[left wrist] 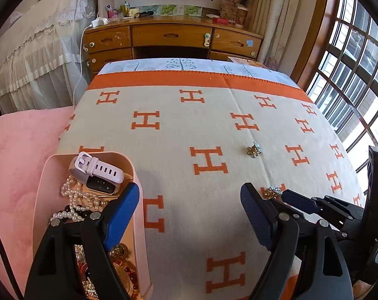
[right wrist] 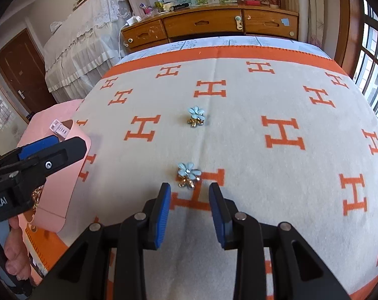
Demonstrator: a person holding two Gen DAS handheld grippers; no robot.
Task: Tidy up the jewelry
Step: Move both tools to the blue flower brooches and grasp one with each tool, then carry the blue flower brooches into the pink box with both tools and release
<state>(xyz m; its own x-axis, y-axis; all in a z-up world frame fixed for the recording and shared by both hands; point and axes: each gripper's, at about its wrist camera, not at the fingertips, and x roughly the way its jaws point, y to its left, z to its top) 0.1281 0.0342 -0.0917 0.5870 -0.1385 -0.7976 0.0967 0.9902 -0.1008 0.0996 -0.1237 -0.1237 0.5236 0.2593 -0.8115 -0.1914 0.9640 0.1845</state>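
A pink jewelry box (left wrist: 138,225) sits at the blanket's left edge, holding a white smartwatch (left wrist: 96,171), pearl strands (left wrist: 73,200) and gold pieces. My left gripper (left wrist: 190,200) is open and empty, its left finger over the box. Two blue flower earrings lie on the blanket: the near one (right wrist: 188,173) just beyond my right gripper (right wrist: 190,191), which is open and empty, and the far one (right wrist: 196,116) further back. In the left wrist view the near earring (left wrist: 271,192) lies by the right gripper's fingers (left wrist: 296,201) and the far earring (left wrist: 254,149) lies beyond.
A beige blanket with orange H letters (right wrist: 239,137) covers the bed. A pink quilt (left wrist: 21,150) lies left of the box. A wooden desk with drawers (left wrist: 171,37) stands beyond the bed. A barred window (left wrist: 351,75) is at right.
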